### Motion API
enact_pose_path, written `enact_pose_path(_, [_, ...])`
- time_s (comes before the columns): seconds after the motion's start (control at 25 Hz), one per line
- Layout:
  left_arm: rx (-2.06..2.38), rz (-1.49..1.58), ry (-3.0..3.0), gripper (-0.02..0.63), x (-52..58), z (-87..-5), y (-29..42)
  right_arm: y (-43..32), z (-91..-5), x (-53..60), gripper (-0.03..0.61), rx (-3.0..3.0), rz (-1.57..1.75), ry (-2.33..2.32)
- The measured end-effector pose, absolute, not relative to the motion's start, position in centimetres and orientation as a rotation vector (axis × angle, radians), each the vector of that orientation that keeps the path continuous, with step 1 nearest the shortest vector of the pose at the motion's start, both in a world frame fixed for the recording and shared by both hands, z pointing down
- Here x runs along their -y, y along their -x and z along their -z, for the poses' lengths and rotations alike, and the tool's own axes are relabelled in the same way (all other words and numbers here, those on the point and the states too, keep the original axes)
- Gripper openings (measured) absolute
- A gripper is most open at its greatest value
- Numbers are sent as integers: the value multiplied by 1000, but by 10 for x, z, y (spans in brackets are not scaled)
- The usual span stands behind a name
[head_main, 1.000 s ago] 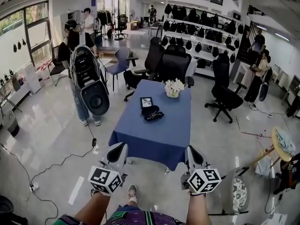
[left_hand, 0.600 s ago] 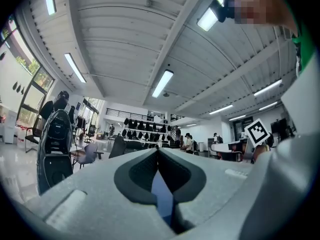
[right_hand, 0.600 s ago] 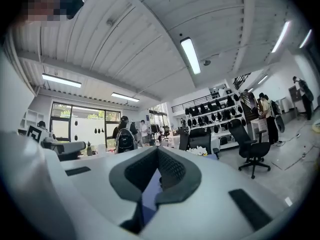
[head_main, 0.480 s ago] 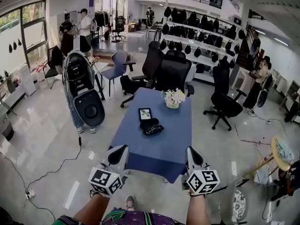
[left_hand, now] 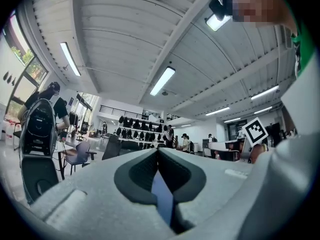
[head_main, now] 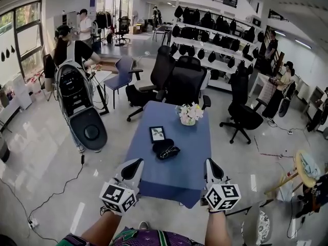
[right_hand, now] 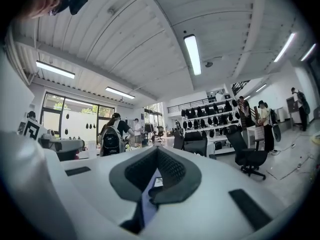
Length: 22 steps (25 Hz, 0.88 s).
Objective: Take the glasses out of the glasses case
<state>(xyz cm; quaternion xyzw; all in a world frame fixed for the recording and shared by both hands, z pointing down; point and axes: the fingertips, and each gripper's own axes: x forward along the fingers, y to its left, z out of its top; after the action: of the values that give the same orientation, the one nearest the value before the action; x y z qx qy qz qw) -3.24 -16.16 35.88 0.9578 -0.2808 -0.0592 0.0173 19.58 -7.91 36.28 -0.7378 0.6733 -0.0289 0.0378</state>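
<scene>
A black glasses case [head_main: 164,148] lies open on the blue-covered table [head_main: 174,173], with a pair of glasses [head_main: 170,151] resting in it. Both grippers hang short of the table's near edge, well apart from the case. My left gripper [head_main: 136,163] is shut and holds nothing; in the left gripper view its jaws [left_hand: 158,151] meet at the tip, with a sliver of blue cloth behind. My right gripper [head_main: 210,163] is shut and empty too, and its jaws [right_hand: 157,149] point at the table.
A small framed picture [head_main: 157,134] and a pot of flowers [head_main: 190,114] stand farther back on the table. Black office chairs [head_main: 185,81] crowd the far end. A large black machine [head_main: 79,104] stands at the left, people are behind it, and cables [head_main: 56,193] trail on the floor.
The table and case have drawn nearer in the head view. Both grippers stay shut, held side by side in front of the body.
</scene>
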Motion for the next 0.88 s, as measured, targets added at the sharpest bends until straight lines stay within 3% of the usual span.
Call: enact_pose_path(0.88, [777, 210, -2988, 15, 267, -365, 28, -181, -370, 167, 3, -2053, 51, 2364])
